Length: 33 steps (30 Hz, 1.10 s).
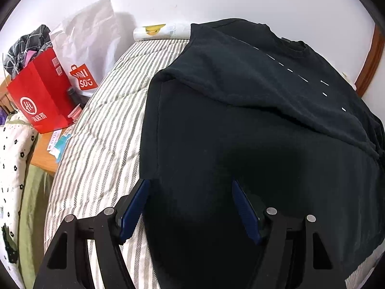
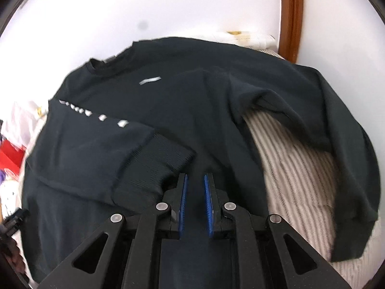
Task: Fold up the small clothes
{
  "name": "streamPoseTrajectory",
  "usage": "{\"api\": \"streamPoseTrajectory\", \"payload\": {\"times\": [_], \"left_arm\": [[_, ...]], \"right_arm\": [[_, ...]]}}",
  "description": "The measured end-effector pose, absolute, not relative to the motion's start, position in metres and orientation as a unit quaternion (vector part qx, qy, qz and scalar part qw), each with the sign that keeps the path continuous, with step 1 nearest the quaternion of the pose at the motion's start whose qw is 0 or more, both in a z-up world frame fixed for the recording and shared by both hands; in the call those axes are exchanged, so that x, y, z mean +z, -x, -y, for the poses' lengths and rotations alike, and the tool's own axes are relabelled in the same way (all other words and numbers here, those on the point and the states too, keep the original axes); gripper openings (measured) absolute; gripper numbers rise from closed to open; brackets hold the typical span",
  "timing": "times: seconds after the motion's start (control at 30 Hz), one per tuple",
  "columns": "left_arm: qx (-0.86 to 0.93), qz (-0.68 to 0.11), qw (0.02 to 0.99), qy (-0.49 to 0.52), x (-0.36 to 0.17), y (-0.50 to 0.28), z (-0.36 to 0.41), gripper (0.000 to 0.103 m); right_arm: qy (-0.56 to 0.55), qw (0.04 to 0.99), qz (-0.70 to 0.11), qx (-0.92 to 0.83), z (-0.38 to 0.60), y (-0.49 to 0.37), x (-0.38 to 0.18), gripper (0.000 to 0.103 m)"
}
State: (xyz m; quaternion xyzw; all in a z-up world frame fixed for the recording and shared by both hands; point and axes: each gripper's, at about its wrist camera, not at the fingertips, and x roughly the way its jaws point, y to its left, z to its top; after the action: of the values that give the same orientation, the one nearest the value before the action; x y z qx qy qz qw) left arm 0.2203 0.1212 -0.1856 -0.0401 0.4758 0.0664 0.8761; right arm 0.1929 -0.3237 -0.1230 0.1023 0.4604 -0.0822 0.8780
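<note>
A black long-sleeved top [image 1: 240, 132] lies spread on a striped bedcover [image 1: 101, 130]. One sleeve [image 2: 101, 142], marked with white dashes, is folded across the chest, and its ribbed cuff [image 2: 158, 166] rests just left of my right gripper [image 2: 195, 175]. That gripper's jaws stand nearly together with only a narrow gap, and nothing is pinched between them. The other sleeve [image 2: 336, 130] stretches out to the right over the bedcover [image 2: 296, 183]. My left gripper [image 1: 189, 180] hovers open over the top's lower left part, one finger at the side seam and nothing gripped.
A red paper bag [image 1: 41, 96] and a white shopping bag [image 1: 86, 43] stand on a wooden bedside table [image 1: 45, 154] at the left. A white wall runs behind the bed. A brown wooden frame [image 2: 291, 16] rises at the right. A rolled item [image 1: 158, 31] lies at the bed's far edge.
</note>
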Motion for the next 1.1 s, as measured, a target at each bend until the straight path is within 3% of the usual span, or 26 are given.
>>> {"api": "streamPoseTrajectory", "payload": {"times": [0.1,0.17,0.23,0.4,0.53,0.63,0.67,0.7,0.73,0.77,0.87,1.1], "left_arm": [[0.07,-0.474,0.877,0.039,-0.184,-0.209,-0.123,0.07],[0.064,-0.473,0.878,0.049,-0.183,-0.199,-0.125,0.07],[0.053,-0.473,0.877,0.058,-0.184,-0.19,-0.125,0.07],[0.031,-0.478,0.876,0.055,-0.189,-0.166,-0.116,0.069],[0.042,-0.469,0.881,0.043,-0.194,-0.149,-0.111,0.058],[0.046,-0.464,0.884,0.045,-0.193,-0.142,-0.111,0.034],[0.046,-0.463,0.884,0.046,-0.192,-0.141,-0.111,0.021],[0.042,-0.462,0.884,0.052,-0.192,-0.14,-0.113,0.009],[0.038,-0.462,0.884,0.06,-0.191,-0.14,-0.115,0.009],[0.037,-0.463,0.883,0.069,-0.191,-0.139,-0.118,0.008],[0.034,-0.46,0.883,0.083,-0.187,-0.132,-0.124,0.007],[0.02,-0.46,0.883,0.09,-0.178,-0.099,-0.132,0.007]], "right_arm": [[-0.103,0.877,-0.461,-0.092,0.336,-0.171,-0.12,0.026],[-0.102,0.88,-0.454,-0.098,0.345,-0.151,-0.118,0.052],[-0.098,0.882,-0.45,-0.104,0.35,-0.133,-0.118,0.062],[-0.106,0.878,-0.461,-0.079,0.354,-0.085,-0.13,0.065],[-0.112,0.876,-0.466,-0.057,0.348,-0.059,-0.143,0.065],[-0.119,0.872,-0.472,-0.044,0.337,-0.053,-0.154,0.062],[-0.117,0.871,-0.476,-0.033,0.331,-0.052,-0.159,0.047],[-0.105,0.877,-0.467,-0.04,0.326,-0.052,-0.159,0.041],[-0.092,0.879,-0.465,-0.044,0.32,-0.05,-0.16,0.025],[-0.087,0.882,-0.461,-0.045,0.317,-0.047,-0.16,0.018],[-0.088,0.886,-0.454,-0.045,0.311,-0.04,-0.155,0.013],[-0.089,0.889,-0.448,-0.036,0.31,-0.008,-0.138,0.012]]}}
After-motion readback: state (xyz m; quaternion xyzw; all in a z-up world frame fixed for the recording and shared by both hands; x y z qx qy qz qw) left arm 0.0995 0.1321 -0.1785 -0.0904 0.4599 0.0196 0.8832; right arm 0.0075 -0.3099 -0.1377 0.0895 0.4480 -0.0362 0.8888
